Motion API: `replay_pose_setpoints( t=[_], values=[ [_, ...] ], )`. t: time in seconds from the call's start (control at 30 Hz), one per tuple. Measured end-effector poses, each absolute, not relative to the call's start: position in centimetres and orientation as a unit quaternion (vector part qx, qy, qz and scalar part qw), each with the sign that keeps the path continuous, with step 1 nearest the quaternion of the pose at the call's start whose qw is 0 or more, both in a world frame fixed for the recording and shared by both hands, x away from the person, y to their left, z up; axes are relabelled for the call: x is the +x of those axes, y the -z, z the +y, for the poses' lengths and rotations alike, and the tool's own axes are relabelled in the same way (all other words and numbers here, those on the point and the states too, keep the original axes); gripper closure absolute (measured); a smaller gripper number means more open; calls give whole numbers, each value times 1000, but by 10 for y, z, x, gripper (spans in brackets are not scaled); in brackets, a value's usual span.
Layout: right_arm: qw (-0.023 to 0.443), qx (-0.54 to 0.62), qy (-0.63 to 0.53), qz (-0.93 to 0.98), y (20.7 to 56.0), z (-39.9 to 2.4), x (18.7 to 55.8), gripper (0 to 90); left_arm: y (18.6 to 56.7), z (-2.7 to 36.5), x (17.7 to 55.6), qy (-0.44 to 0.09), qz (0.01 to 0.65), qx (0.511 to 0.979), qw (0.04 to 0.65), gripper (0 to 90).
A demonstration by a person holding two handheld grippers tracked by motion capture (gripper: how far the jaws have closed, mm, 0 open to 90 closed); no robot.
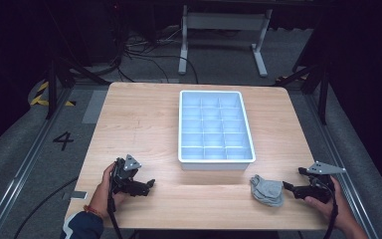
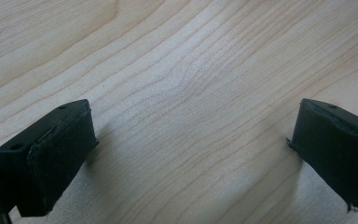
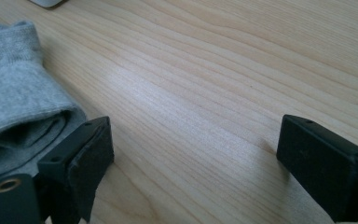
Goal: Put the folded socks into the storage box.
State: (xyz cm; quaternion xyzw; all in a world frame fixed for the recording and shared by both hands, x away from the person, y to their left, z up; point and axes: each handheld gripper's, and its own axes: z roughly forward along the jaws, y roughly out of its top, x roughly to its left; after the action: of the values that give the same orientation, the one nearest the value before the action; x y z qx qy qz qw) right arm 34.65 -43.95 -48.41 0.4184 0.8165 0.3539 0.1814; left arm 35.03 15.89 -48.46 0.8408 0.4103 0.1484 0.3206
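Dark floor, black curtains and a white frame stand surround a pale wooden surface (image 1: 139,124) with rounded corners. At 12 o'clock from its centre sits a white compartment tray (image 1: 217,159), its cells empty as far as the high view shows. At 5 o'clock, just below the tray's near right corner and apart from it, lies a crumpled grey sock (image 1: 267,190). The right gripper (image 1: 289,188) rests low at 3 o'clock of the sock, pointing at it; its fingers (image 3: 86,161) are released and spread wide, one just beside the sock's folded cuff (image 3: 23,116), nothing between them. The left gripper (image 1: 149,184) lies at 7 o'clock, held low with its fingers (image 2: 58,149) released over bare wood. Judged step: grasping the sock. To do it well, advance the right gripper until the bunched fabric sits fully between the fingers, keep the fingers level with the surface, then clench on the thickest fold, not a loose edge.
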Motion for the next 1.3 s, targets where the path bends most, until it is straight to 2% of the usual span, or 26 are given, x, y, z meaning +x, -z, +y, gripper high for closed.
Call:
replay_pose_setpoints(
  t=[0.47,0.6,0.67,0.8,1.3],
  values=[
    [178,413,-349,822,483,-440,349,95,484,169,333,-147,396,848,320,2],
    [187,413,-335,826,482,-440,350,34,484,169,333,-144,395,849,320,3],
    [183,411,-335,828,482,-442,350,59,485,170,332,-143,396,847,324,5],
    [164,401,-348,832,480,-444,348,172,485,170,332,-143,396,847,324,5],
    [160,354,-394,833,455,-434,335,208,485,170,332,-142,395,848,324,6]
  ],
)
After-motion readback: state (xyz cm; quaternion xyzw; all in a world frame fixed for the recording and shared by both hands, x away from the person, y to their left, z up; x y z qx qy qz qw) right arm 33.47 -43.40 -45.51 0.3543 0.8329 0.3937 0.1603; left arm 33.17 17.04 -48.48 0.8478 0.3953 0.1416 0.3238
